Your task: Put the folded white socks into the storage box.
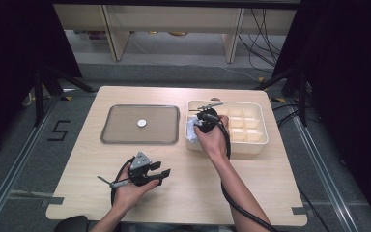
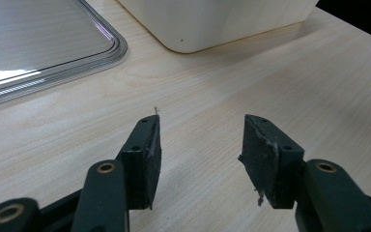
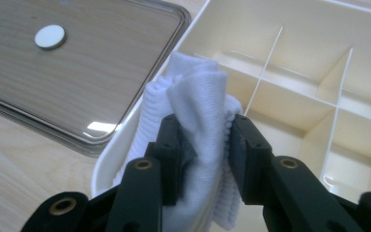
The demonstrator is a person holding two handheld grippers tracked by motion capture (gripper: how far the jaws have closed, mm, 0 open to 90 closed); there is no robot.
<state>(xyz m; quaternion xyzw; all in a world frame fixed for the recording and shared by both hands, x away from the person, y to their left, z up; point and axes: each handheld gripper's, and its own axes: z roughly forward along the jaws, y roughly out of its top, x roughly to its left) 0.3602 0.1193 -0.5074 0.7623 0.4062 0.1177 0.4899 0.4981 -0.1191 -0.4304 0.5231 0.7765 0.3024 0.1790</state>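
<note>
My right gripper (image 1: 199, 123) (image 3: 204, 145) is shut on a bunched white ribbed cloth (image 3: 195, 96) (image 1: 190, 130). It holds the cloth over the left rim of a cream box (image 1: 253, 141) (image 3: 290, 34) that is split into several compartments. The cloth hangs partly inside the near left compartment. My left gripper (image 1: 163, 175) (image 2: 200, 145) rests low over the bare tabletop near the front. It is open, with nothing between its pads (image 2: 149, 154).
A clear rectangular lid (image 1: 121, 126) (image 3: 92, 82) (image 2: 38, 43) lies flat left of the box, with a small white disc (image 1: 141, 123) (image 3: 50, 36) on it. The box's near corner (image 2: 207, 24) stands ahead of the left gripper. Cables trail from both grippers.
</note>
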